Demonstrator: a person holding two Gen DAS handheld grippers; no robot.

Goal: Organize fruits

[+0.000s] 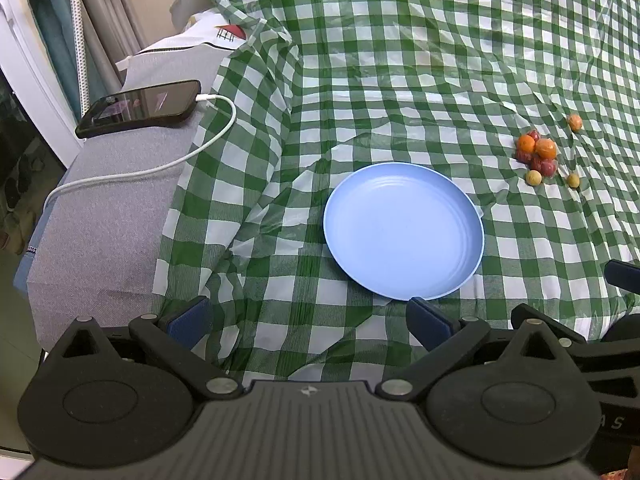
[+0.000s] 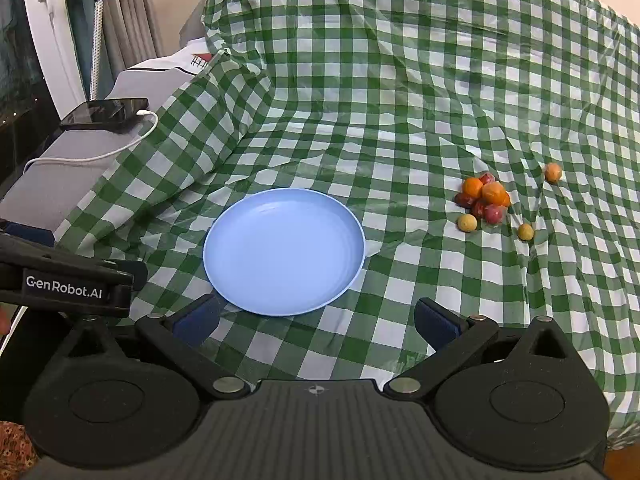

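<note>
An empty light blue plate (image 1: 404, 232) (image 2: 284, 250) sits on the green checked cloth. To its right lies a cluster of small orange and red fruits (image 1: 536, 152) (image 2: 484, 200), with two yellow ones (image 1: 533, 178) (image 2: 467, 223) in front and a lone orange one (image 1: 575, 123) (image 2: 553, 172) behind right. My left gripper (image 1: 308, 320) is open and empty, just short of the plate's near rim. My right gripper (image 2: 316, 320) is open and empty, at the plate's near rim. The fruits lie well ahead and to the right of both.
A black phone (image 1: 140, 108) (image 2: 106, 114) on a white charging cable lies on a grey cushion (image 1: 104, 216) at the left. The cloth (image 1: 440, 60) is wrinkled and rises at the back. The left gripper's body (image 2: 64, 284) shows at the left of the right wrist view.
</note>
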